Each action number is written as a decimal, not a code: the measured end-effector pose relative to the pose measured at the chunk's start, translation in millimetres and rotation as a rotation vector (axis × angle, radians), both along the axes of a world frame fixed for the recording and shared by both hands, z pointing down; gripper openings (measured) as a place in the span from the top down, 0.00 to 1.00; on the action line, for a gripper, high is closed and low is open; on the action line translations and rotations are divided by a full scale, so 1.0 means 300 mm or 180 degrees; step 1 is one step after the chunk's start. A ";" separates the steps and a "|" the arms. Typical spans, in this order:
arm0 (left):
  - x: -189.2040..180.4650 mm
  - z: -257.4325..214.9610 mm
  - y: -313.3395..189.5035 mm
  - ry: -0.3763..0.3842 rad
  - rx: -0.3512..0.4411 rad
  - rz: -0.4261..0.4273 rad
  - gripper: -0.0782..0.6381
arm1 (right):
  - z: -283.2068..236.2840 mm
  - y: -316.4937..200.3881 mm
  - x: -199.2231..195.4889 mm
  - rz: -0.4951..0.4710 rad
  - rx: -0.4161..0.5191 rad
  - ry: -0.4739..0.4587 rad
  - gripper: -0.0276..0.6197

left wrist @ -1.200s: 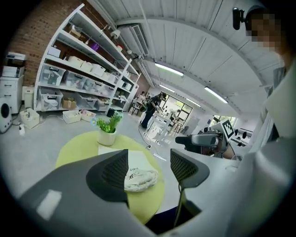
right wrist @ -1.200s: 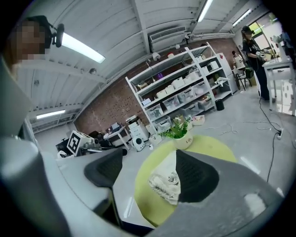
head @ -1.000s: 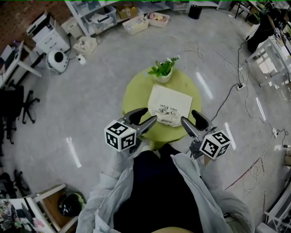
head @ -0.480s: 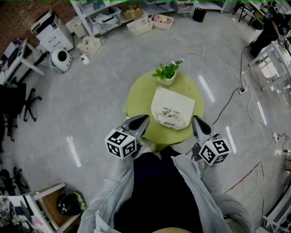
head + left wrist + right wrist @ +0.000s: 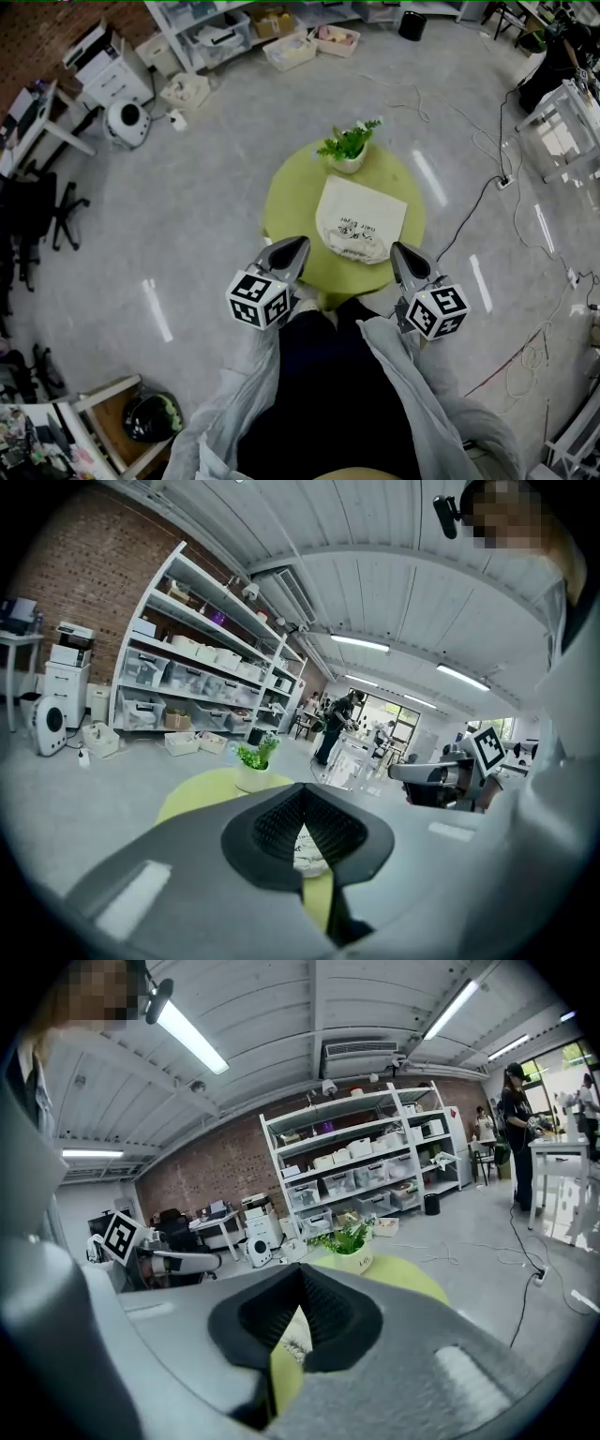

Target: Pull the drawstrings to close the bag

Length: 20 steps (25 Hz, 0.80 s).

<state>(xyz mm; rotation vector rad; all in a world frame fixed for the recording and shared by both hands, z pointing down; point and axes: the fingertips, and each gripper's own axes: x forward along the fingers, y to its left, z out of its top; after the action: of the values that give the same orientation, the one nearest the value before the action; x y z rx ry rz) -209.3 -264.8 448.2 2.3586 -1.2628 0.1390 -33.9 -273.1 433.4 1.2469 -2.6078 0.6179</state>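
Both tongs are sitting fully closed and are gripping nothing. I am reading the left gripper (image 5: 296, 247) in its own view: its ribbed pads are meeting at the tips, and only a narrow slit is showing lower down between the jaws. The right gripper (image 5: 399, 251) is showing the same in its view, tips together and empty. Through each slit I am catching a sliver of the drawstring bag (image 5: 360, 220) well beyond the pads, not between them. The bag is lying flat on the round yellow-green table (image 5: 284, 197). It is cream cloth with dark print, and its puckered mouth end is facing the person, close to the table's near edge. The drawstrings themselves are too small for me to be picking out. From the head view the two grippers are hanging over the near rim, left of the bag's mouth and right of it, both apart from the cloth and angling toward it. A potted plant (image 5: 349, 150) in a white pot is standing at the far edge of the table, just beyond the bag. The person's pale sleeves (image 5: 246, 394) are filling the bottom of the head view behind the marker cubes. White shelving (image 5: 234, 28) with bins is running along the far wall, and a black cable (image 5: 478, 187) is trailing across the grey floor to the right of the table.
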 end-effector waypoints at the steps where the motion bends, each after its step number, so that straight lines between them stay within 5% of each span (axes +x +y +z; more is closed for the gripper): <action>1: 0.001 0.003 0.000 -0.0015 -0.0004 -0.0006 0.87 | 0.003 0.003 -0.003 -0.0011 -0.0002 0.0009 0.95; 20: 0.027 0.024 0.009 -0.0157 -0.0034 0.0103 0.87 | 0.021 0.023 -0.023 -0.0100 -0.0048 0.0050 0.95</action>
<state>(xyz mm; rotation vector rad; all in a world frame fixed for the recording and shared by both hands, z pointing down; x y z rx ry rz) -201.3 -262.2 455.5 2.3808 -1.2439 0.2147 -40.8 -266.1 439.6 1.1990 -2.5998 0.6185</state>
